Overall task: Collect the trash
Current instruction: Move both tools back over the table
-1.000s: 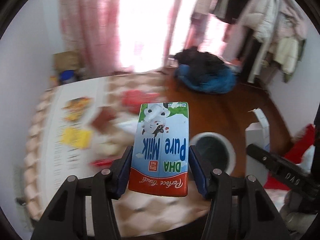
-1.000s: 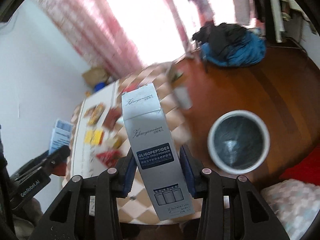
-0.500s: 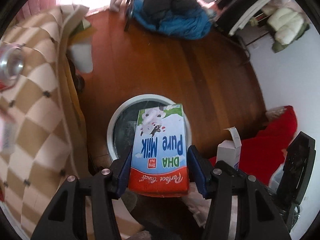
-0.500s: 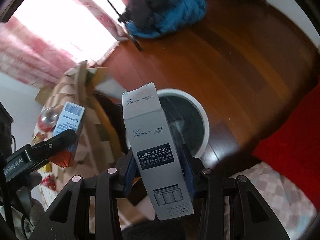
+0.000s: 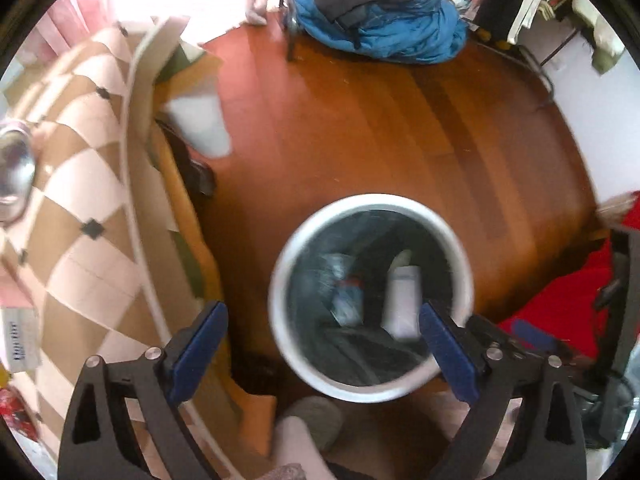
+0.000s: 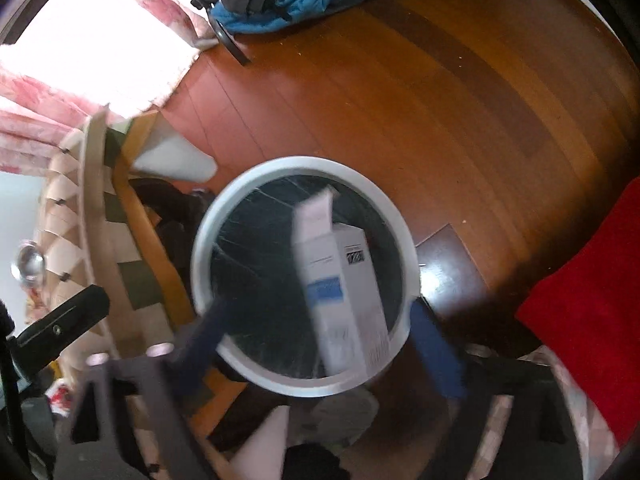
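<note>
white box [image 6: 340,284] blurred, lower centre, inside the bin's rim | bin [image 5: 280,272] centre frame, holding the box and a blurred carton [image 5: 346,296] | left gripper [image 5: 324,344] jaws apart, empty | right gripper [image 6: 320,340] jaws apart, empty

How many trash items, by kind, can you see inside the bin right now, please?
White box: 1
Milk carton, blurry: 1
Total: 2 in the trash bin; both the left gripper and the right gripper are open.
</note>
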### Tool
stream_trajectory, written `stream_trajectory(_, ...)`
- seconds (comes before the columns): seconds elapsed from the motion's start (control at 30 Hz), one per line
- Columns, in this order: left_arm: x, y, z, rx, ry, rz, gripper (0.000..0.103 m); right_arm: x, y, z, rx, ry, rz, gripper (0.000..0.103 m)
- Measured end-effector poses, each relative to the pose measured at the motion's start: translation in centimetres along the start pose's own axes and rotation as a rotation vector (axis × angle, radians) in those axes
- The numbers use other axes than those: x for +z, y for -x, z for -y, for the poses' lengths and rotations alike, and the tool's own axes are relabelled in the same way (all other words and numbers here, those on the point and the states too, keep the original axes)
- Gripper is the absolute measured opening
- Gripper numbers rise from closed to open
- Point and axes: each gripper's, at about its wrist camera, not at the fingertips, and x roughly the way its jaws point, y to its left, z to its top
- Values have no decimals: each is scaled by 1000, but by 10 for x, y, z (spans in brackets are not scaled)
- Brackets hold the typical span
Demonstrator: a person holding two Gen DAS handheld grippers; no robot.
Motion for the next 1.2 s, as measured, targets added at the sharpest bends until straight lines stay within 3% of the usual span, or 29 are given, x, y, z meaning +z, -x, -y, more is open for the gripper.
stream_trajectory(0.13,-9,-6,-4,81,-31,25,98,-11,-7,-1,-84,29,-13,102)
stream_trajectory(0.33,-22,-7,-3,88,-46,-5,98,-25,-2,-2,-145,34,-14,102)
stream_trajectory(0.63,-31,23,7,84,-60,29,98,-48,30,-4,-172,42,11,102)
stream_trajectory(1.0,-31,125,8,25,-51,185,98,-60,133,-27,-125,53,166,102)
stream_trajectory(1.2,-29,204,-29,-3,4,313,98,-65,213,-79,-43,122,292,102)
